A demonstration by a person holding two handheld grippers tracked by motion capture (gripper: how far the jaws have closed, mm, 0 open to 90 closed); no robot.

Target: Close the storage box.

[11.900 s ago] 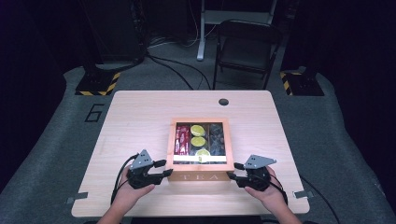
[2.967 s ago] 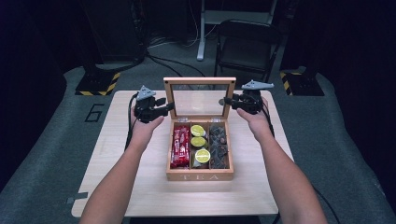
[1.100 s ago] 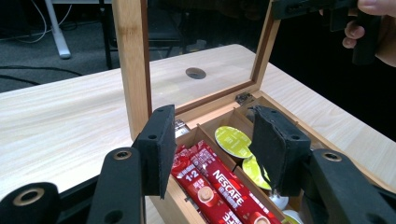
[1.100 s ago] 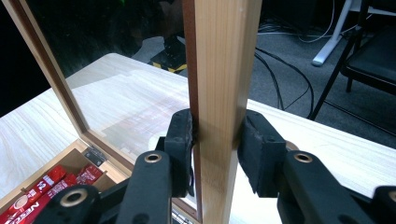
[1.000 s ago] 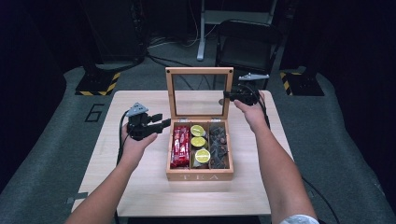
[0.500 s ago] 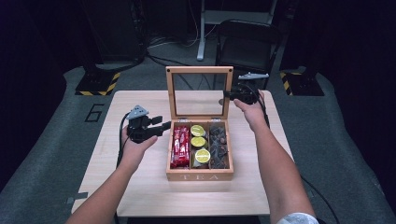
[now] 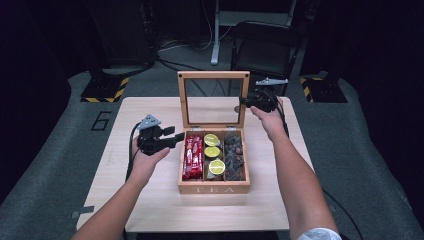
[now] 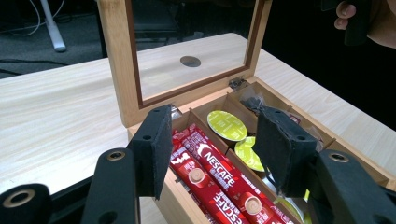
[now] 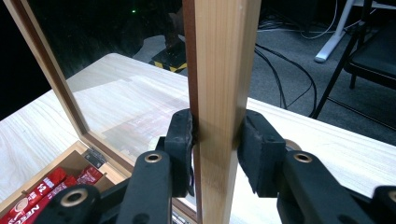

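Observation:
A wooden tea box [image 7: 214, 189] stands open on the table, its glass lid [image 7: 213, 75] upright. Inside lie red Nescafé sticks [image 7: 193, 156] on the left, yellow-green capsules [image 7: 212, 152] in the middle and dark packets [image 7: 234, 155] on the right. My right gripper [image 7: 245, 101] is shut on the lid's right frame bar [image 9: 224, 70], a pad pressed on each side. My left gripper [image 7: 176, 139] hovers at the box's left wall. It is open, its jaws have just widened a little, and nothing is between them. In the left gripper view it [image 8: 212, 140] points over the sticks [image 8: 219, 179] and capsules [image 8: 227, 125].
The light wooden table [image 7: 150, 200] has a round cable hole [image 8: 190, 61] behind the lid. A black chair [image 7: 265, 47] and cables stand beyond the far edge. Yellow-black striped bases [image 7: 105, 89] sit on the floor at both far corners.
The box was shut at first and its lid now stands upright. My left gripper let go of the lid and came down beside the box's left. Over the last second nothing visibly moved.

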